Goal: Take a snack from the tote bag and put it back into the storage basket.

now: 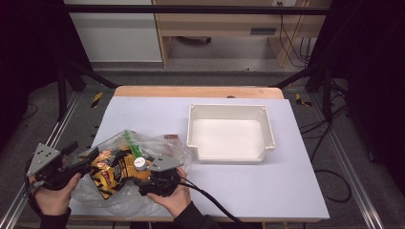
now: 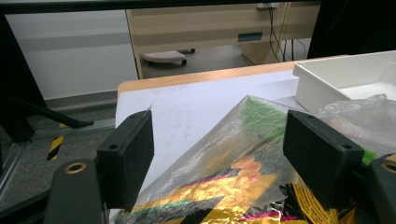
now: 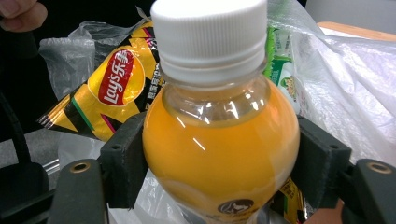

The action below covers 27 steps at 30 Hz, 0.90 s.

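Your right tongs (image 3: 219, 163) have their two black jaws on either side of an orange drink bottle (image 3: 219, 154) with a white cap, set against its round body and gripping it. From above, those tongs (image 1: 145, 179) sit at the near edge of the table, with the bottle's cap (image 1: 140, 163) poking up among the things in the bag. Your left tongs (image 2: 229, 154) are open: the jaws stand wide apart, one on each side of a raised fold of the clear plastic bag (image 2: 261, 135), and neither pad presses on it. From above, the left tongs (image 1: 83, 160) reach toward the bag's left side.

The plastic bag (image 1: 157, 145) lies crumpled at the near left of the table. Inside it you can see a yellow and black bag of crisps (image 1: 112, 171), a green packet (image 1: 133, 145) behind it, and the bottle.

The white tray (image 1: 229, 155) stands just to the right of the bag, near the middle of the pale table (image 1: 286, 191). A wooden strip edges the far side. Beyond it are a wooden desk (image 1: 229, 24) and a white cabinet (image 1: 114, 38).
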{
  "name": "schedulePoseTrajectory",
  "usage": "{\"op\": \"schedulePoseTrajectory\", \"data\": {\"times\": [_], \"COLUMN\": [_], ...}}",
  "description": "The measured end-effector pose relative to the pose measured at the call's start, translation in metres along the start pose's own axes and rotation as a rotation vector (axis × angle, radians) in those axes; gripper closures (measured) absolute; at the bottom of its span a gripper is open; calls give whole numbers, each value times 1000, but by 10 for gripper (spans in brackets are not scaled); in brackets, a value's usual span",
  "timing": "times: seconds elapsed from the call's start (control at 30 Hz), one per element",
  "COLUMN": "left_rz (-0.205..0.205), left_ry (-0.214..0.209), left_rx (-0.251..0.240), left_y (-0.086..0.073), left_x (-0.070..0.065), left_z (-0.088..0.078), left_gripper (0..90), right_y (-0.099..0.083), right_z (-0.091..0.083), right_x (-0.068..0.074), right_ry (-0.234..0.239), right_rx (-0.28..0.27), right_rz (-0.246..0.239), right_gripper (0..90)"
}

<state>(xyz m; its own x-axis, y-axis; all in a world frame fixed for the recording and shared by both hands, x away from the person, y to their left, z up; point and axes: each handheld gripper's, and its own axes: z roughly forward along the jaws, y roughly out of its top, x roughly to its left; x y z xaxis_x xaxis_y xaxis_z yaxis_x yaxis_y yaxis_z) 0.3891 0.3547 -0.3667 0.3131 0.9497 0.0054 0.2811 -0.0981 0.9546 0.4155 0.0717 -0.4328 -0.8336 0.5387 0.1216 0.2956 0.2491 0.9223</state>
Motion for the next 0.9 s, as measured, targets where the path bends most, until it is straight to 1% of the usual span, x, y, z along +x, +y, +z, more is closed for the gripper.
{"op": "schedulePoseTrajectory", "data": {"times": [0.23,0.4,0.47,0.6,0.7,0.8,0.9], "left_rz": [-2,-5,-6,-4,1,-4,-1], "left_ry": [-4,0,4,3,1,0,3], "left_rx": [-4,-4,-4,-1,0,-2,-3], "left_y": [0,0,0,0,0,0,0], "left_x": [0,1,2,1,1,1,1], "left_z": [0,-1,-1,-1,0,-1,-1], "left_gripper": [244,245,245,245,245,245,244], "right_y": [1,3,5,12,20,28,37], "right_z": [-1,-4,-6,-14,-21,-27,-33], "right_x": [2,3,2,1,0,-1,0], "right_ry": [-13,-5,-1,2,22,42,48], "right_rx": [8,21,10,-7,-25,-42,-54], "right_rz": [-13,-26,-21,-27,-21,-16,-29], "right_gripper": [302,303,303,303,303,303,303]}}
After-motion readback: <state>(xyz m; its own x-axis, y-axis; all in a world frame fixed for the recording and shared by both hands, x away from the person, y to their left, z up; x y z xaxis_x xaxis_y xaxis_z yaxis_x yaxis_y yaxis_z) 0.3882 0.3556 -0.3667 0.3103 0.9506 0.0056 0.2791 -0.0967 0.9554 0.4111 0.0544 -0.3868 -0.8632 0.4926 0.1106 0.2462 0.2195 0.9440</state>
